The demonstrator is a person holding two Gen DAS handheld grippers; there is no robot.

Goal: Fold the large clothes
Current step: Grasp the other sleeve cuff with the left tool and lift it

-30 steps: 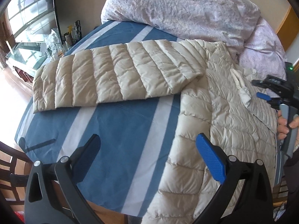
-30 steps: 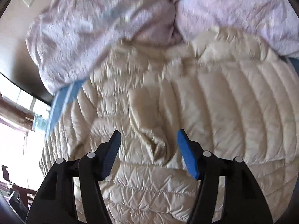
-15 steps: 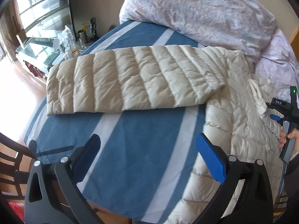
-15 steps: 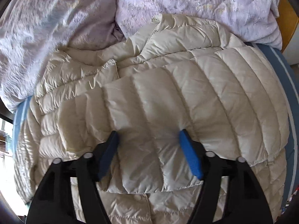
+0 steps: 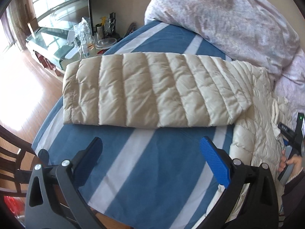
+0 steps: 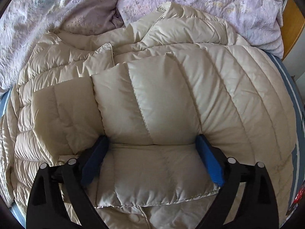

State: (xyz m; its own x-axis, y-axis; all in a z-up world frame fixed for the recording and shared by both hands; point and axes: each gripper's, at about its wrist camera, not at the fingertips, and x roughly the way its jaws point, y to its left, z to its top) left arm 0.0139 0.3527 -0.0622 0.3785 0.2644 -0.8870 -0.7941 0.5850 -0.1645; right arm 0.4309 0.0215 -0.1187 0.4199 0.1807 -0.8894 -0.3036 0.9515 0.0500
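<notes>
A cream quilted down jacket lies on a blue and white striped bed cover. Its left sleeve stretches flat out to the left across the cover. My left gripper is open and empty, above the bare cover just short of the sleeve. My right gripper is open, low over the jacket, with the folded-in right sleeve bulging between its two fingers. The right gripper also shows in the left wrist view, held in a hand over the jacket body.
A crumpled lilac duvet is piled at the back of the bed, touching the jacket's collar. A glass side table with bottles and cups stands past the bed's left edge. A dark wooden chair is at the near left.
My left gripper has moved left, off the jacket body and toward the outstretched sleeve. My right gripper has dropped down onto the folded-in right sleeve, which now sits between its fingers.
</notes>
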